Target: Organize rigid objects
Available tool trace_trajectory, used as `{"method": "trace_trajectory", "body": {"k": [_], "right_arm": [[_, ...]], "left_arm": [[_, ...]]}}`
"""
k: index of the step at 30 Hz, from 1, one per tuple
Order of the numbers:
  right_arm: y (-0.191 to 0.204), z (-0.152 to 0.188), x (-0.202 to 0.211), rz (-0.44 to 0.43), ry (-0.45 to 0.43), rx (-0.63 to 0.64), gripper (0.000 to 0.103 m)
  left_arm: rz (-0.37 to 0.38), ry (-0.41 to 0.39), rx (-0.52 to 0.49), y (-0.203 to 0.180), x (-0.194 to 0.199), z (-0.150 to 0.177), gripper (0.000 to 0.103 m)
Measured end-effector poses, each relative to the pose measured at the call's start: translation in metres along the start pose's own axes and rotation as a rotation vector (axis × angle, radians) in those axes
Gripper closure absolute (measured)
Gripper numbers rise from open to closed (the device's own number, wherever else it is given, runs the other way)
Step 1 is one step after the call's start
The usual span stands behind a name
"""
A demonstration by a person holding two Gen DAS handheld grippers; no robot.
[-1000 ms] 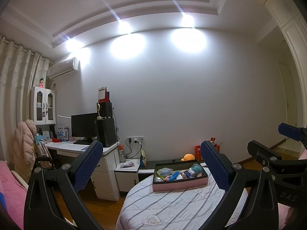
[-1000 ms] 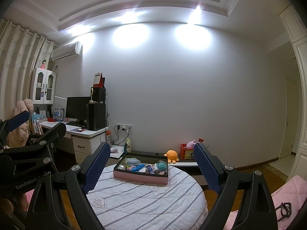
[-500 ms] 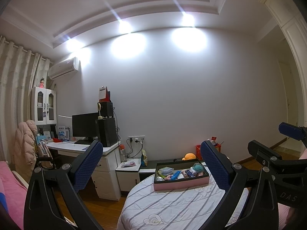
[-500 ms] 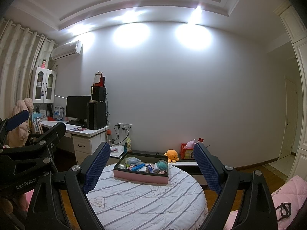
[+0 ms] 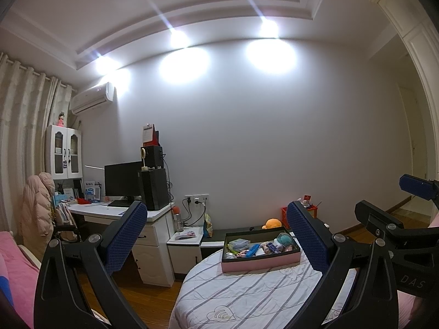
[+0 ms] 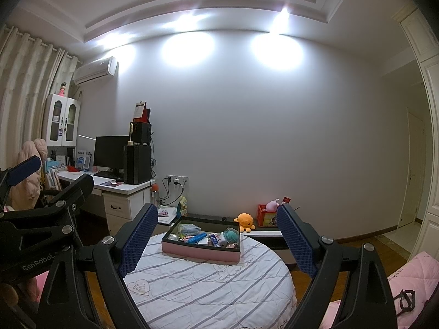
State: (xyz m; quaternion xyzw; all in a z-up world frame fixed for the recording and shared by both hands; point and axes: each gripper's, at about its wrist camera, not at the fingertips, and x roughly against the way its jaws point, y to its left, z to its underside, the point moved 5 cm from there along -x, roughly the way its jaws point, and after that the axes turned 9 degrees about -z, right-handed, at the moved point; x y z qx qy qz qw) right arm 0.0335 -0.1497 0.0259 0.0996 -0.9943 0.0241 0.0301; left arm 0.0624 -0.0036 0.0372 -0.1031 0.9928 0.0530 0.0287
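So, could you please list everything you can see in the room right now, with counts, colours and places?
Pink shallow box with dark lining: one, on the round table, holding small mixed items too small to name.
Round table under a white striped quilted cloth: one, centre foreground.
Orange plush toy: one, on the low shelf behind the table.
Red crate: one, right of the plush, a pink toy on top.
Black monitor: one, on the white desk.
Black speaker boxes: two, stacked beside the monitor.
White wall air conditioner: one, upper left.
White glass-door cabinet: one, far left.
Left gripper: black, blue pads, open.
Right gripper: black, blue pads, open.
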Motion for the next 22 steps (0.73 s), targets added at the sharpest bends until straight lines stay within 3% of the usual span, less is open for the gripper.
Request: {"method": "trace_trajectory", "body": {"k": [22], "right_arm": [[-0.0022,0.0005,-0.0010,0.001,0.005,0.004,0.013]], "left_arm": [[-0.011,0.001,-0.001,0.0031,0.0032,-0.0004,0.000]]}}
